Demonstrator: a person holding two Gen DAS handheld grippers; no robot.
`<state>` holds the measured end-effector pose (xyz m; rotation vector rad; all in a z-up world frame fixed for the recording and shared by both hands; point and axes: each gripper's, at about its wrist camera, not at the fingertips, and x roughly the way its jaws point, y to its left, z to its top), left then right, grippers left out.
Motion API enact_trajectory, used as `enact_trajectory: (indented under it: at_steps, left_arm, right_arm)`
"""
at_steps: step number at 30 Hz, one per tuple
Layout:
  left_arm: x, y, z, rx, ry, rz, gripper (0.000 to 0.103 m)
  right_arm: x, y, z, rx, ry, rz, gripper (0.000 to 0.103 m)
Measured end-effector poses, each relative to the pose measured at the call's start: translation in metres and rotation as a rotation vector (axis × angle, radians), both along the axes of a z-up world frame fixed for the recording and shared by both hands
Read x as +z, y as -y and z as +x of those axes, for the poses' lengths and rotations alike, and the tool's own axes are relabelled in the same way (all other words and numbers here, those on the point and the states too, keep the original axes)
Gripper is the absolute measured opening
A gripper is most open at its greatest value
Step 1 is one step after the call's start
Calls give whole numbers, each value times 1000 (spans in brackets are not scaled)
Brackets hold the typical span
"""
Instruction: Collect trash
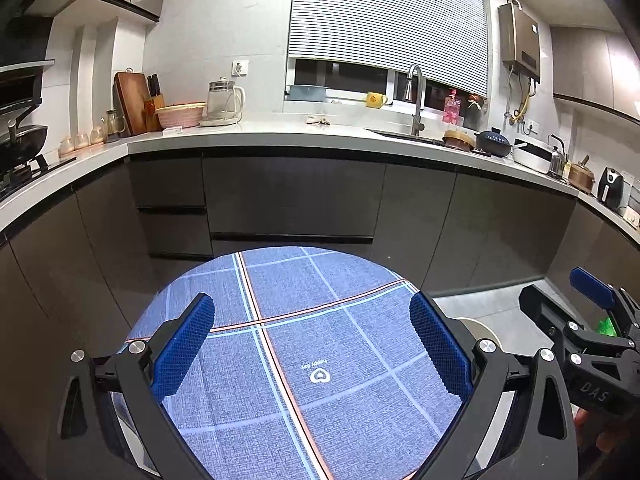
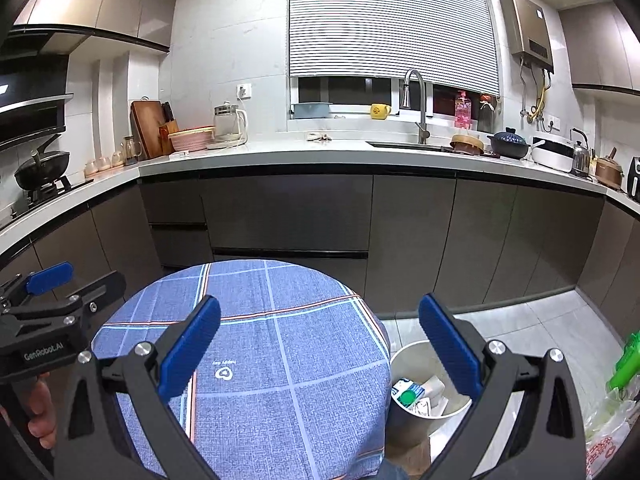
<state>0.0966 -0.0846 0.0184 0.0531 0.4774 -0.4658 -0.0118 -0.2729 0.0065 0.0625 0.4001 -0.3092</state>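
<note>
Both claws, left (image 1: 312,344) and right (image 2: 320,348), hang released and empty over the table (image 2: 280,360). The trash (image 2: 416,394) lies in the bin (image 2: 404,420) on the floor, right of the table.

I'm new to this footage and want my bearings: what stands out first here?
The round table under a blue plaid cloth fills the foreground, bare of trash, with both open grippers, left and right, above it. On the floor to its right stands a white bin holding cartons. Behind runs a cluttered kitchen counter below a window blind.
</note>
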Motion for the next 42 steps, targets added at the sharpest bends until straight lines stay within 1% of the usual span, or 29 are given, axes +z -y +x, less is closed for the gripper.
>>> enact_trajectory:
  at_steps: [18, 42]
  left_arm:
    - [2, 0, -1, -3, -7, -6, 94]
    - [-2, 1, -2, 5, -20, -5, 94]
  right_arm:
    - [0, -4, -1, -6, 1, -1, 100]
    - [-2, -4, 0, -3, -4, 0, 100]
